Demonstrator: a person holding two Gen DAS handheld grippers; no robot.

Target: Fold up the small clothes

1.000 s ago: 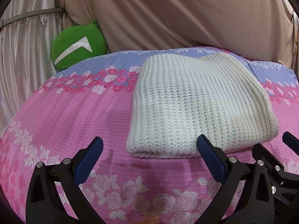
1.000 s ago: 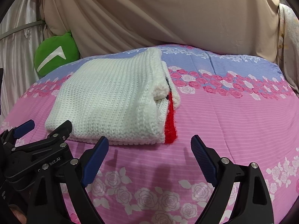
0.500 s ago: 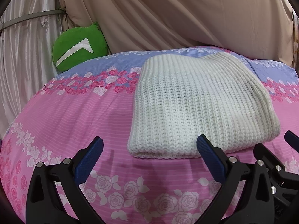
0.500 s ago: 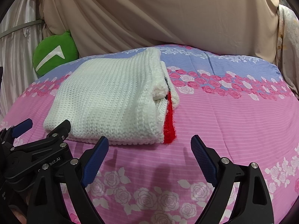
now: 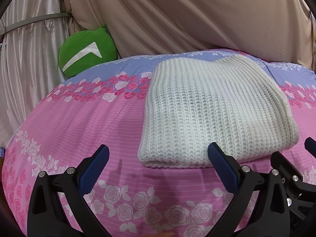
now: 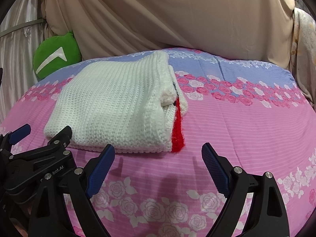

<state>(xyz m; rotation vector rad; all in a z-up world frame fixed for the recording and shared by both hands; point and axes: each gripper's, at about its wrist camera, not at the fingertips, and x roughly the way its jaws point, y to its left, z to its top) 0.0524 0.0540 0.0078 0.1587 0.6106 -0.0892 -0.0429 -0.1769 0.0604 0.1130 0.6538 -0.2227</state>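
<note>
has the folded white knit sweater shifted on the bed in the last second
No. The folded white knit sweater keeps its place against the pink floral bedspread; only the camera drifts slightly.

You've got a white chunky-knit sweater [image 5: 215,108] [image 6: 116,106] folded into a thick rectangle, lying flat on the bed, red knit edge [image 6: 177,132] poking out its right side.

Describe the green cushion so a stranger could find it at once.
Start at the pink rose-print bedspread and follow it to its far left corner, where the beige drapes hang behind it. The green cushion is wedged there: round, bright green, with one white chevron stripe across its face.
</note>
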